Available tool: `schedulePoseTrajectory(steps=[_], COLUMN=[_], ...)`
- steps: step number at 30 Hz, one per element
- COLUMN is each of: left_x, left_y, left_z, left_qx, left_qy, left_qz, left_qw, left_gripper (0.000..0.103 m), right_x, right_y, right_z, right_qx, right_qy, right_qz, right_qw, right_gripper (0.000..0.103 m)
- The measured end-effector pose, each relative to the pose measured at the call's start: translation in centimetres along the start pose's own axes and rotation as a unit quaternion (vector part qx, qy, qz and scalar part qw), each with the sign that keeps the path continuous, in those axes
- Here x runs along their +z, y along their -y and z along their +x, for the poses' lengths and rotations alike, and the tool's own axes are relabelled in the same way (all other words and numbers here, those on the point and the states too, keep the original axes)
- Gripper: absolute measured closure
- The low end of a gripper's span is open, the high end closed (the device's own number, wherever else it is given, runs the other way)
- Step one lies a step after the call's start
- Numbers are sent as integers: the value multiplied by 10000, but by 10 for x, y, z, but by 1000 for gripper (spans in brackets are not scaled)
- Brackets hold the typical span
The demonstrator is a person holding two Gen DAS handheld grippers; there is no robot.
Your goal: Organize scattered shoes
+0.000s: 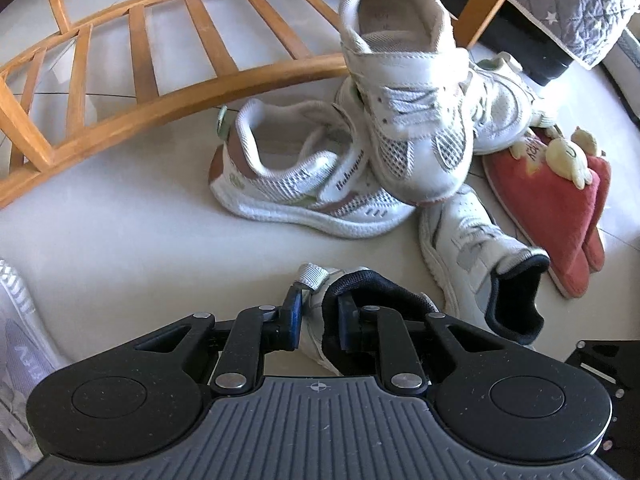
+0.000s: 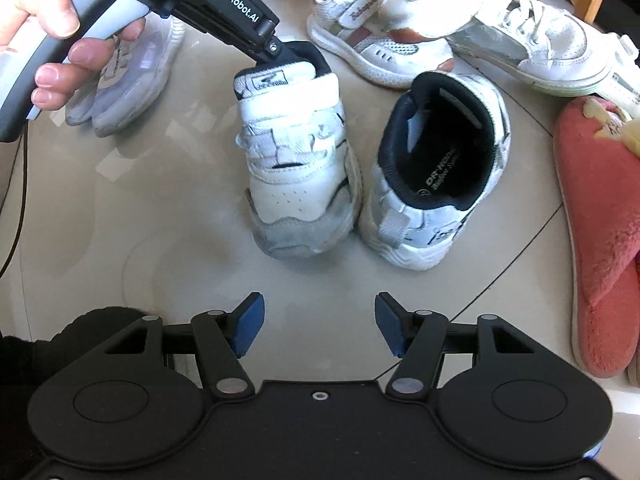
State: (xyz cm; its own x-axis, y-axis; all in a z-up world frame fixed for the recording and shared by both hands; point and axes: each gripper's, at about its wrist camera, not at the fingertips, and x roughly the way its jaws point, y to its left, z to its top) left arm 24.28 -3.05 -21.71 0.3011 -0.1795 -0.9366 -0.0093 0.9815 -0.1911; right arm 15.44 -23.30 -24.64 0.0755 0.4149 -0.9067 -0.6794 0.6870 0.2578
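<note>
Shoes lie scattered on the floor: left claw (image 1: 316,312) pinches the heel collar of a white sneaker (image 2: 298,160), toe down just left of its navy-lined mate (image 2: 436,184), likely to pair them; right claw (image 2: 318,326) hangs half-wide, empty.

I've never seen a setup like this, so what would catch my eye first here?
Probably the left claw, pinching the heel collar of a white sneaker mid-floor, beside its navy-lined twin. Behind them more white sneakers lie piled by a wooden rack. A red plush slipper lies to the right.
</note>
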Motion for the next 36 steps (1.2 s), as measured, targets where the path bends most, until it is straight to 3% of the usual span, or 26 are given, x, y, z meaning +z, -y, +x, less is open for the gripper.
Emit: schedulePoseTrajectory(steps=[16, 23, 30, 31, 36], left_x=[8, 6, 0, -1, -5], left_y=[-1, -2, 0, 0, -1], left_z=[0, -2, -11, -12, -27], left_qx=[73, 37, -70, -76, -68], left_qy=[57, 60, 90, 100, 255], left_qz=[-42, -58, -11, -12, -39], left_qw=[9999, 10000, 9999, 9999, 9996], left_gripper=[85, 83, 75, 75, 72], right_x=[20, 28, 35, 36, 34], right_y=[23, 29, 37, 39, 42], right_z=[-30, -23, -15, -13, -14], right_qx=[-190, -362, -510, -550, -546], right_qy=[622, 640, 626, 610, 568], right_qz=[339, 441, 481, 497, 453], right_qw=[9973, 9963, 9956, 9954, 9959], right_gripper=[38, 38, 39, 44, 49])
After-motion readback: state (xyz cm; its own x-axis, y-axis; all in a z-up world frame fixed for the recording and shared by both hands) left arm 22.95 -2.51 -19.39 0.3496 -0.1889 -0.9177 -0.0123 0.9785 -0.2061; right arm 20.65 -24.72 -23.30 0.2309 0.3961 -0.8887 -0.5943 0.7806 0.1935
